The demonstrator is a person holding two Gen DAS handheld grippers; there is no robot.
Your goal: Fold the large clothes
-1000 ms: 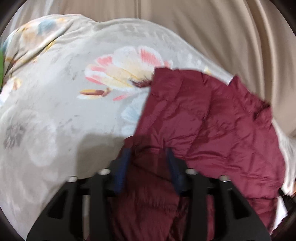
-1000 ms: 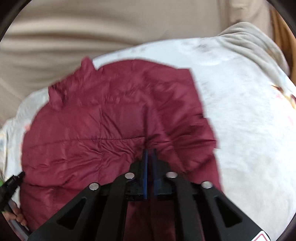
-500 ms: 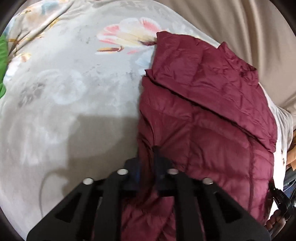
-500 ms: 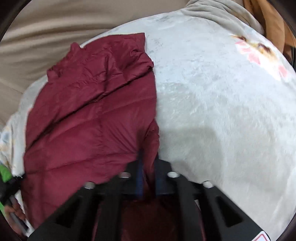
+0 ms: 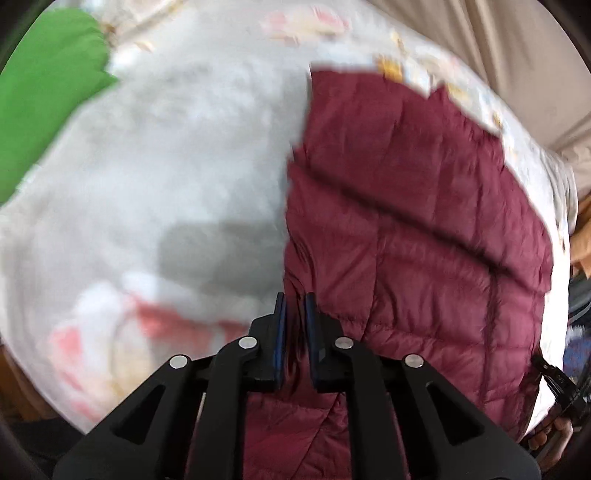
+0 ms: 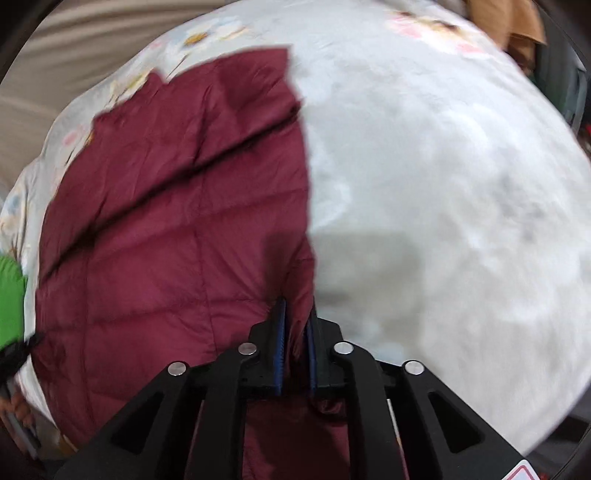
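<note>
A maroon quilted puffer jacket [image 5: 417,229] lies spread on a pale floral bedspread [image 5: 184,166]; it also shows in the right wrist view [image 6: 177,221]. My left gripper [image 5: 294,306] is shut on the jacket's near left edge, with fabric pinched between its blue pads. My right gripper [image 6: 295,314] is shut on the jacket's near right edge. A fold line crosses the jacket's far part. Both views are motion blurred.
A green cloth [image 5: 44,96] lies at the bedspread's far left and also shows in the right wrist view [image 6: 11,302]. Beige curtains [image 5: 517,44] hang behind the bed. An orange-brown item [image 6: 509,22] sits at the far right. The bedspread [image 6: 443,203] stretches to the right.
Both grippers have pulled back toward me with the jacket's near edge held. The jacket now lies stretched out longer, and the green cloth has come into view.
</note>
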